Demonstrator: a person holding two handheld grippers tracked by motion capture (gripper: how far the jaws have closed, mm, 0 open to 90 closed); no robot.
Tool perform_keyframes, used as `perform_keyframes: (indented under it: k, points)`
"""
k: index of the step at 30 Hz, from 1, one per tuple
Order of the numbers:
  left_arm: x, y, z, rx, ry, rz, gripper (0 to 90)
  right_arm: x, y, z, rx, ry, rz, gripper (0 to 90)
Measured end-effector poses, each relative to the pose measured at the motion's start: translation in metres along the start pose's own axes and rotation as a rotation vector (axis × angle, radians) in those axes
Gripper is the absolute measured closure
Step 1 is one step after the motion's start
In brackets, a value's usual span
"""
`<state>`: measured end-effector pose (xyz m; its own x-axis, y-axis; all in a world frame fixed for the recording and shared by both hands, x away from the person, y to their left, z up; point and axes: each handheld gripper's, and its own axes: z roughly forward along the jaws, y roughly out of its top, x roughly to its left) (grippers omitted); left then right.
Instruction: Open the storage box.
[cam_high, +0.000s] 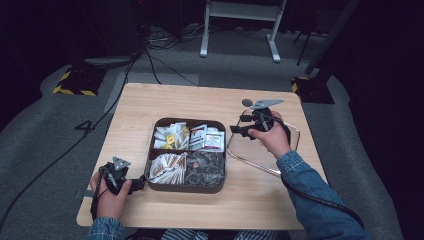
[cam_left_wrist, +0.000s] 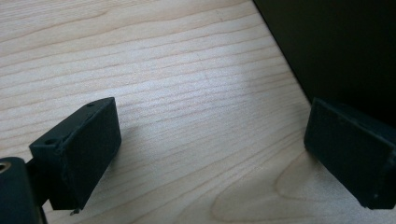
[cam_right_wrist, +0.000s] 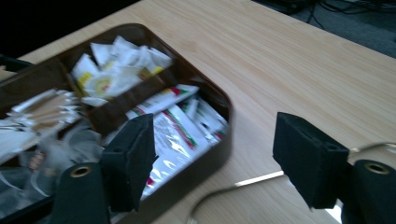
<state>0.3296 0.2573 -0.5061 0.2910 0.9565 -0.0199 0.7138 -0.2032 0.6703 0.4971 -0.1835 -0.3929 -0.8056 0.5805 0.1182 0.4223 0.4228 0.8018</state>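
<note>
Jaws on right gripper (cam_high: 236, 130) stand wide w/ nothing between them; in the right gripper view they frame bare wood and the near corner of the tray, pads (cam_right_wrist: 133, 156) clear of everything. Left gripper (cam_high: 141, 183) also spread wide, empty, resting low on the surface (cam_high: 200, 102) just beside the tray's front-left corner; its own view has wood grain between the pads (cam_left_wrist: 81, 151) and the tray's dark wall at the right edge.

Dark four-compartment tray (cam_high: 187, 187) sits mid-surface. Far-left bay holds white/yellow sachets (cam_high: 169, 136), far-right bay red-and-white packets (cam_high: 207, 138), near-left bay paper-wrapped sticks (cam_high: 166, 166), near-right bay dark pouches (cam_high: 206, 167). Clear lid (cam_high: 250, 156) lies flat on the surface right of the tray, touching or nearly touching its side; can't tell which. Right hand (cam_high: 272, 136) hovers above the lid's far part, gripper pointing left toward the packet bay.

Step in hand, by judgement: right gripper sits between lid and tray w/ empty jaws, prob. lining up for a pick, either a packet from the far-right bay or the lid's rim. Next move calls for lowering the open jaws squarely over one thin item, closing gently so neighbours aren't dragged out. Left gripper looks placed to steady the tray.
</note>
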Motion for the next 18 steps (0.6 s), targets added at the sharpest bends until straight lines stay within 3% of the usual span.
perform_keyframes:
  k: [7, 10, 18]
  points:
    - [-0.001, -0.002, -0.002, 0.000, -0.003, 0.007, 4.2, 0.042, 0.022, 0.013, -0.010, 0.104, -0.064, 44.7]
    - [-0.001, -0.003, -0.002, -0.002, -0.006, 0.003, 4.2, 0.062, 0.030, 0.024, 0.011, 0.165, -0.089, 53.7]
    - [-0.002, -0.004, -0.004, -0.002, -0.006, 0.008, 4.2, 0.105, 0.042, 0.054, 0.035, 0.248, -0.170, 56.6]
